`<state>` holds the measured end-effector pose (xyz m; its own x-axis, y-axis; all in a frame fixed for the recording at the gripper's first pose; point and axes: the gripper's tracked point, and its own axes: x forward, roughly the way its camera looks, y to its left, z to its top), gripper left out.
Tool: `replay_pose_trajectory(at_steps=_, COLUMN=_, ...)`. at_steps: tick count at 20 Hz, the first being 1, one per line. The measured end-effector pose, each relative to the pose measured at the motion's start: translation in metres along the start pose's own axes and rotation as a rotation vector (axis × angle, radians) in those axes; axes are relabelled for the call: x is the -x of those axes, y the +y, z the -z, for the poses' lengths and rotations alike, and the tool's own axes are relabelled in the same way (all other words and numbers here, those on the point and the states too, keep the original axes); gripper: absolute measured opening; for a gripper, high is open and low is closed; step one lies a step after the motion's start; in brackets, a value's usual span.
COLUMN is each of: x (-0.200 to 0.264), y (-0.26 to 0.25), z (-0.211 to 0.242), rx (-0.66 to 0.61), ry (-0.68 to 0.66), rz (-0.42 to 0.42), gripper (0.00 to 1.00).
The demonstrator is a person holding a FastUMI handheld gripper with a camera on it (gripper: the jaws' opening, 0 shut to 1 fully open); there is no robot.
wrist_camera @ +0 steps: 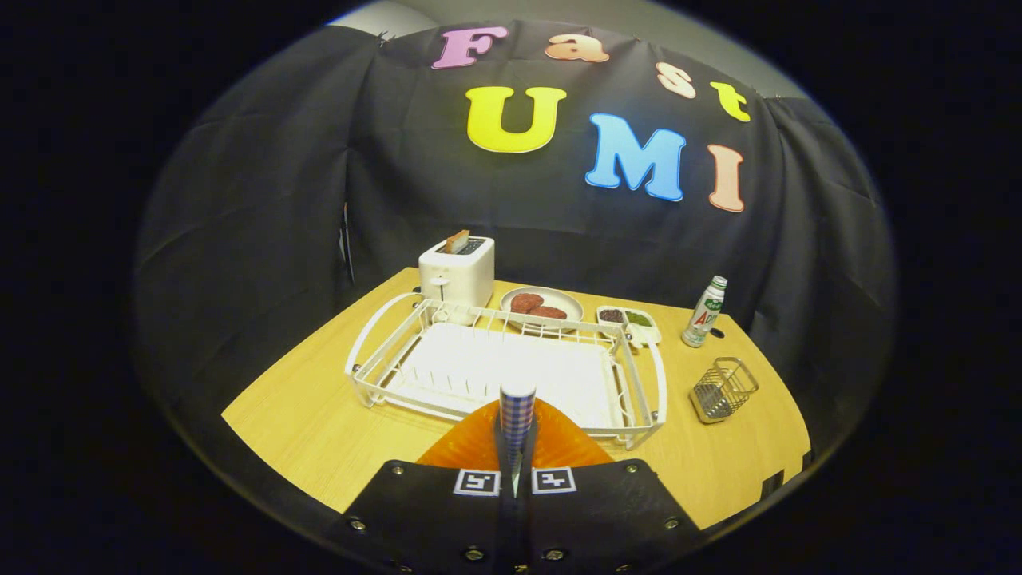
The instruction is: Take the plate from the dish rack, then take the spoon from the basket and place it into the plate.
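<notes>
Between the tongs (pixel 516 471), pinched tight: checked spoon (pixel 516 411) handle above ribbed orange plate (pixel 479 443).

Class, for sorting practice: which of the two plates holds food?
The white plate beyond the dish rack; the orange plate lies under the gripper, shut on the spoon.

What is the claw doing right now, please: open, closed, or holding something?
Claw: closed on the spoon, which sticks up ahead of the fingers, over the plate.
</notes>
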<state>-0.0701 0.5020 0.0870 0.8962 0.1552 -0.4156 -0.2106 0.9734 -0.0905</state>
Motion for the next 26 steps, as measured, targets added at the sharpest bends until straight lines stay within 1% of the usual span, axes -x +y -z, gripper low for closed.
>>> replay_pose_trajectory(at_steps=4, x=-0.007, y=0.014, z=0.019, rx=-0.011, ry=0.011, rz=-0.037, gripper=0.01)
replay_pose_trajectory(at_steps=5, x=-0.011, y=0.018, z=0.023, rx=-0.02, ry=0.009, rz=-0.048, gripper=0.04)
replay_pose_trajectory(at_steps=6, x=-0.011, y=0.019, z=0.024, rx=-0.029, ry=0.001, rz=-0.056, gripper=0.04)
replay_pose_trajectory(at_steps=7, x=-0.013, y=0.019, z=0.026, rx=-0.038, ry=-0.005, rz=-0.063, gripper=0.09)
replay_pose_trajectory(at_steps=10, x=-0.011, y=0.02, z=0.031, rx=-0.067, ry=-0.025, rz=-0.093, gripper=0.12)
replay_pose_trajectory(at_steps=14, x=-0.004, y=0.008, z=0.037, rx=-0.062, ry=-0.039, rz=-0.071, gripper=0.15)
replay_pose_trajectory(at_steps=15, x=-0.004, y=0.002, z=0.038, rx=-0.06, ry=-0.037, rz=-0.054, gripper=0.25)
replay_pose_trajectory(at_steps=16, x=-0.003, y=0.0, z=0.039, rx=-0.065, ry=-0.032, rz=-0.054, gripper=0.28)
replay_pose_trajectory(at_steps=21, x=-0.004, y=-0.013, z=0.033, rx=-0.075, ry=-0.032, rz=-0.041, gripper=0.3)
replay_pose_trajectory(at_steps=22, x=-0.006, y=-0.019, z=0.031, rx=-0.072, ry=-0.031, rz=-0.03, gripper=0.35)
replay_pose_trajectory(at_steps=23, x=-0.008, y=-0.022, z=0.028, rx=-0.077, ry=-0.036, rz=-0.025, gripper=0.37)
replay_pose_trajectory(at_steps=26, x=-0.017, y=-0.033, z=0.013, rx=-0.089, ry=-0.059, rz=-0.019, gripper=0.37)
